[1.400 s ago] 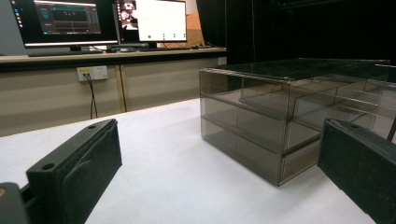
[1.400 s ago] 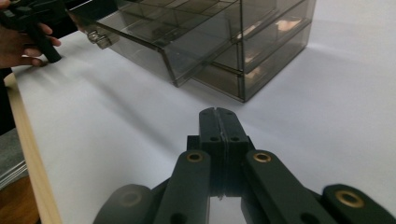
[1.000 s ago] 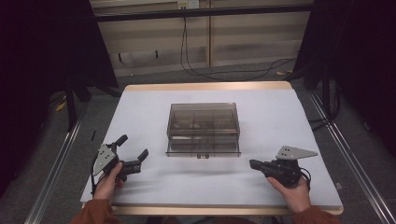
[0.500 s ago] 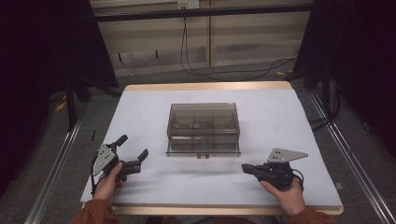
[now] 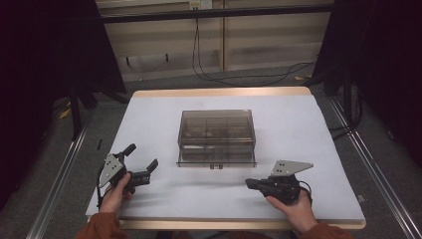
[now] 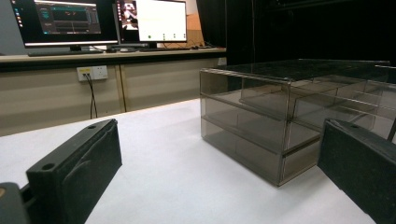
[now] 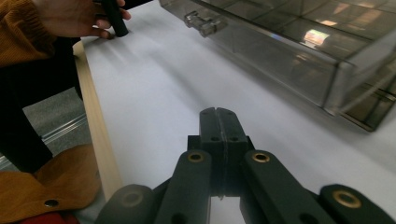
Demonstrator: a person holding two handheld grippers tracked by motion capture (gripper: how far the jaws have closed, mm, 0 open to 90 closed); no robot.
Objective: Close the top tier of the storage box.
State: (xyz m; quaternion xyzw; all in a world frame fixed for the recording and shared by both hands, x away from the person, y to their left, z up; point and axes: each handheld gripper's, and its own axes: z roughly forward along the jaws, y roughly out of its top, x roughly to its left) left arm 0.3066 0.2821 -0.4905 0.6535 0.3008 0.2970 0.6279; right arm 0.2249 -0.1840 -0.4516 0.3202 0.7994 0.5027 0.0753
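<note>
Tabletop (image 5: 149, 114) first: a pale, white-covered surface with a light wooden edge, seen from above in the high view, with dark curtains to either side and a cable trailing along the floor behind it.

At its middle sits the drawer box (image 5: 217, 137), a smoky, see-through plastic case with stacked drawers and dividers inside. It stands upright and square to the near edge, and a small clear handle (image 5: 215, 166) juts from its lowest front panel toward the person. In the left gripper view the same box (image 6: 280, 121) rises just ahead and to the right, its near corner resting on the white cover. In the right gripper view its long front (image 7: 299, 46) runs across the top, with the handle (image 7: 201, 22) near the upper middle.

Next in size, the left gripper (image 5: 141, 167) lies low near the near-left corner, held in the left hand (image 5: 115, 193), pointing toward the box but well apart from it. Its jaws stand wide with nothing between them.

The right gripper (image 5: 249, 183) is near the near-right part, held in the right hand (image 5: 294, 209), its tip pointing left, in front of the box and apart from it. Its jaws are pressed together and hold nothing, as the right gripper view (image 7: 219, 112) makes plain.
</note>
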